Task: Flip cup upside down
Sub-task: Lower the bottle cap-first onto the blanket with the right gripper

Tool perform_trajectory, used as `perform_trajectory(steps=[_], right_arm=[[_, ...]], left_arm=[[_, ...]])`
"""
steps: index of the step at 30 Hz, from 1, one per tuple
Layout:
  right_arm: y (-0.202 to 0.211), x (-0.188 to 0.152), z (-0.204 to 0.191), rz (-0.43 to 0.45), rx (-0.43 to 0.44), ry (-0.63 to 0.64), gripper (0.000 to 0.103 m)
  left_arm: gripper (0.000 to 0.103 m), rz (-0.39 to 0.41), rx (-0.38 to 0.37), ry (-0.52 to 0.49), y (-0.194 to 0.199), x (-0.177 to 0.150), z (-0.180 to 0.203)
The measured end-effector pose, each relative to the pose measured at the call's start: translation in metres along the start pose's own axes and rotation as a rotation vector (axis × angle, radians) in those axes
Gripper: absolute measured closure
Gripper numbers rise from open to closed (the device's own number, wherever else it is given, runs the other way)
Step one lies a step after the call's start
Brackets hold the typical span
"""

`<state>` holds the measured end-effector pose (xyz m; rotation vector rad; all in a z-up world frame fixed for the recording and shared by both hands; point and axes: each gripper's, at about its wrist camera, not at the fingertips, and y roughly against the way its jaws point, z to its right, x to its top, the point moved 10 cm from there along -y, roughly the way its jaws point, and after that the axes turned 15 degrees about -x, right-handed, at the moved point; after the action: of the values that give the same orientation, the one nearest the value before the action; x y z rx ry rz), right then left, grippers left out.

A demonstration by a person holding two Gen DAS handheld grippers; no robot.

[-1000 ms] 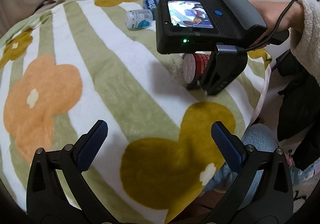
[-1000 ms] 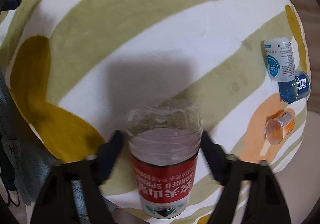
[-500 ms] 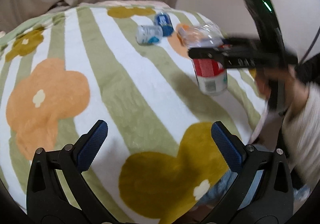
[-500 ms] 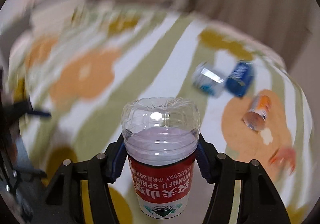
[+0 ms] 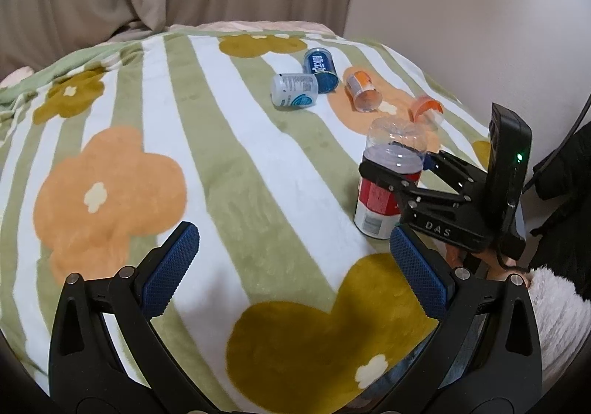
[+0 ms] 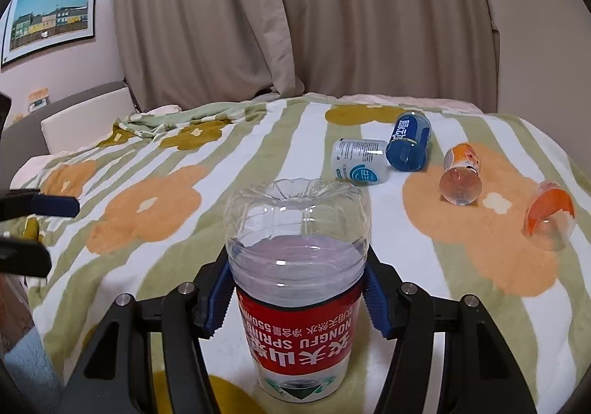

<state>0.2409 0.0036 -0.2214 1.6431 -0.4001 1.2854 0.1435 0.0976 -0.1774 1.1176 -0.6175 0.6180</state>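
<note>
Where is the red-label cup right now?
The red-label cup stands upside down on the blanket near its right front edge, between the right gripper fingers, closest to the orange cups lying behind it.

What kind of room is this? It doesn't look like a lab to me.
Most likely a bedroom at home. A soft flower-patterned blanket covers what looks like a bed, long beige curtains hang behind it, and a framed picture is on the wall. Cut-off bottle cups, like the red-labelled cup, sit on the blanket.
</note>
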Motion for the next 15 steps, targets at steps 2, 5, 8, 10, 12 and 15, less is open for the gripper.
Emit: perform_trajectory(steps=[2,5,8,10,12,15], right_arm=[[0.003,-0.003,0.002,0.004,-0.004,0.012,0.046],[0.007,-0.01,0.005,-0.005,-0.007,0.022,0.046],[0.012,-0.014,0.007,-0.007,-0.013,0.038,0.046],[0.014,-0.016,0.008,-0.005,-0.019,0.041,0.046],[0.014,-0.017,0.008,-0.003,-0.028,0.042,0.046],[0.015,-0.018,0.007,0.003,-0.05,0.055,0.042]], left_arm=[[0.0,0.006,-0.002,0.001,-0.001,0.0,0.002],[0.0,0.012,-0.004,0.007,-0.001,0.0,0.004],[0.0,0.015,-0.001,0.006,-0.003,0.001,0.007],[0.0,0.014,0.003,0.002,-0.004,0.001,0.009],[0.0,0.014,0.003,0.003,-0.004,0.001,0.01],[0.0,0.012,0.002,0.003,-0.004,-0.001,0.01]])
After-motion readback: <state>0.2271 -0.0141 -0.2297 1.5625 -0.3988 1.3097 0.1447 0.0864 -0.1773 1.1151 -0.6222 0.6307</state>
